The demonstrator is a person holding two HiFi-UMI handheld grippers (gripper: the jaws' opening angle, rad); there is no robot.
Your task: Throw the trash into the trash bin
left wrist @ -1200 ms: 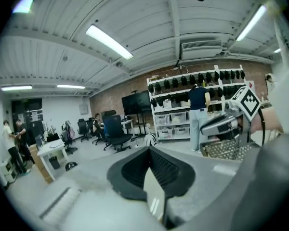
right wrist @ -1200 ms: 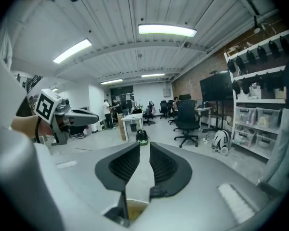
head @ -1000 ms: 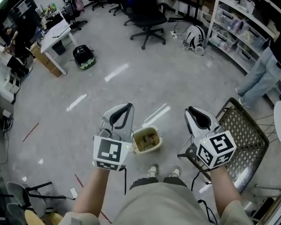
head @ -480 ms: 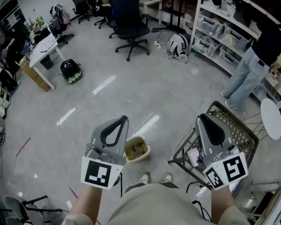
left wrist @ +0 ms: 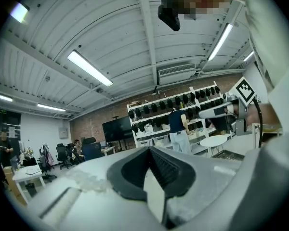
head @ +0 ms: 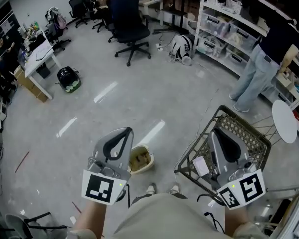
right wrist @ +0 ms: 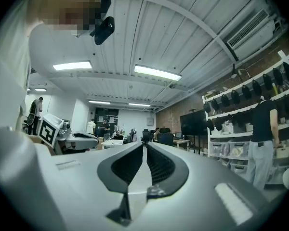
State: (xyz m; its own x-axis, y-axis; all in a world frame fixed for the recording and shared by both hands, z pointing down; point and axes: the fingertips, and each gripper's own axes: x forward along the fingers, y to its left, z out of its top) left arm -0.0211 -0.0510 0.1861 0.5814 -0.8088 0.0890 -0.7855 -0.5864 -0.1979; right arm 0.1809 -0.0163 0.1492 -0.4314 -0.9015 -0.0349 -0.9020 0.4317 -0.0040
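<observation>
The left gripper [head: 124, 131] is held level, just left of the trash bin [head: 139, 169] and above floor height. Its jaws are seen pressed together at the tips in the left gripper view, and nothing is carried between them.

The trash bin is stood on the floor between the two grippers, close in front of the person's shoes [head: 150, 188]. Crumpled brownish trash [head: 141, 157] is seen lying inside it. The task's thing is therefore judged to be already deposited, and an empty left gripper agrees with that reading.

The right gripper [head: 217, 132] is held level well to the right of the trash bin, over the near edge of a wire mesh cart [head: 246, 131]. Its jaws have just been closing and are now all but together; no object is seen between them in the right gripper view.

Both grippers are pointed forward, not down at the trash bin. This posture is judged to suit a withdrawal after release rather than a fresh pick. No further loose trash can be identified near the trash bin; small floor marks to its left are too small to name.
</observation>
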